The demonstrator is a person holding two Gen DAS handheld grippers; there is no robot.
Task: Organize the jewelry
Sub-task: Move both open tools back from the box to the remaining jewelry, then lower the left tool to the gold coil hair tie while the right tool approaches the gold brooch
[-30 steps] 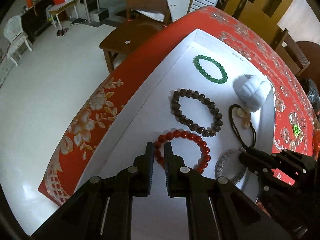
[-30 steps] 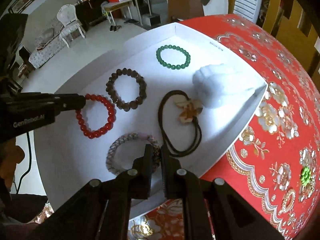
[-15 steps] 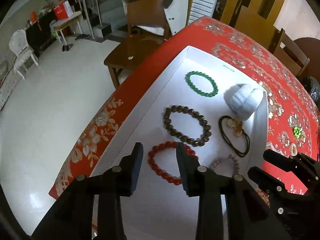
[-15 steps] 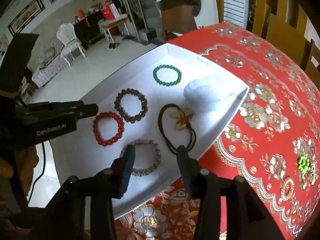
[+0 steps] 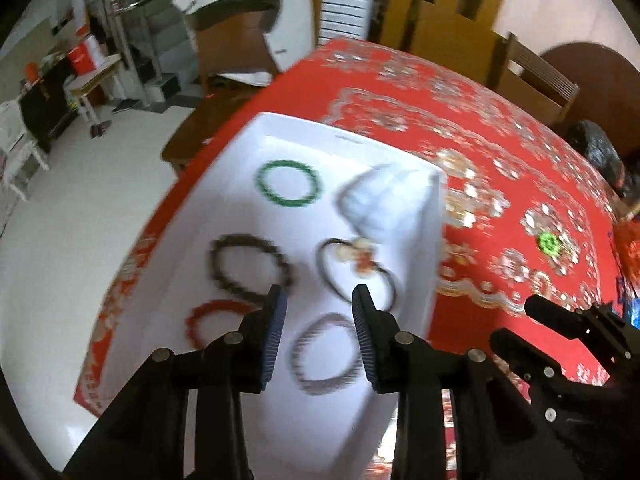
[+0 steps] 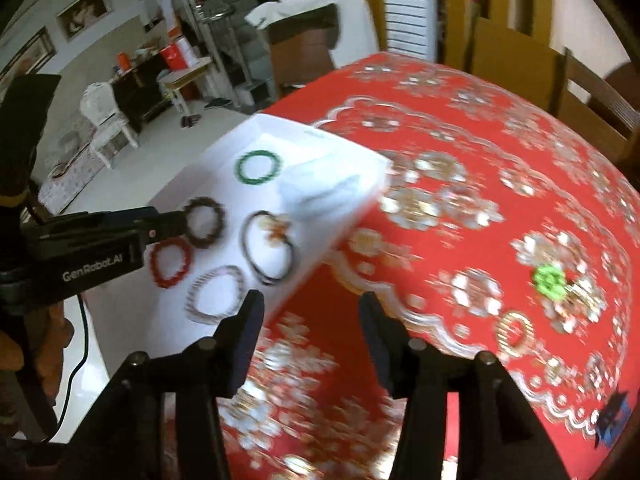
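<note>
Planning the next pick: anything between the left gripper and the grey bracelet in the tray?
Nothing visible. The left gripper is open above the white tray, and the grey bracelet lies flat just below its fingertips. The red bracelet and black cord loop lie off to the sides, apart from it.

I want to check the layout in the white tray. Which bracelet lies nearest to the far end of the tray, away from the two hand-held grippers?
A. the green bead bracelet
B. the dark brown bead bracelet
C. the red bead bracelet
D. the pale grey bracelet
A: in both wrist views the green bead bracelet lies farthest up the white tray, beyond the dark brown bead bracelet, the red bead bracelet and the pale grey bracelet.
</note>
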